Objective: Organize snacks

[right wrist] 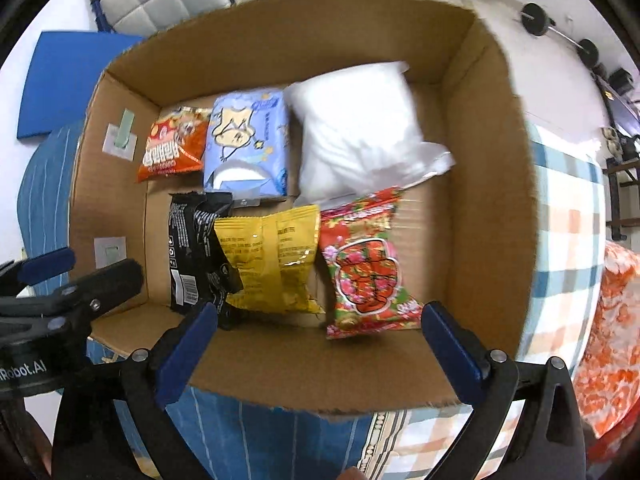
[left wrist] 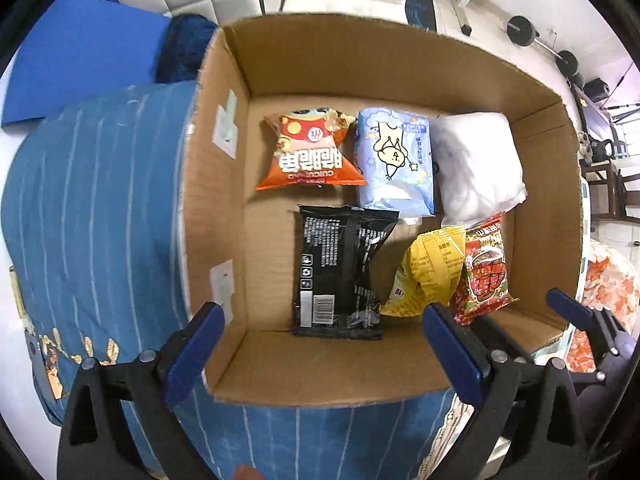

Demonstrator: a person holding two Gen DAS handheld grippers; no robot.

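While both tongs hang above the box, pointing down into it, the findings are these.
Left tongs (left wrist: 324,344): wide apart, nothing between the blue pads, clear of every packet.
Right tongs (right wrist: 320,344): wide apart, empty, likewise touching nothing.
Cardboard box (right wrist: 492,200): open-topped, resting on a blue striped cover (left wrist: 100,208); it lies beneath both tongs.
Black packet (left wrist: 340,272): flat on the box floor, directly beyond the left tongs, barcode side up.
Yellow packet (right wrist: 272,256): beyond the right tongs, its edge overlapping the black packet.
Red floral packet (right wrist: 368,268): just beside the yellow one, nearest the right tongs' right-hand pad.
Far row, beyond the near packets: orange packet (left wrist: 312,152), light blue packet (left wrist: 396,164), white bag (left wrist: 480,164), side by side against the far wall.
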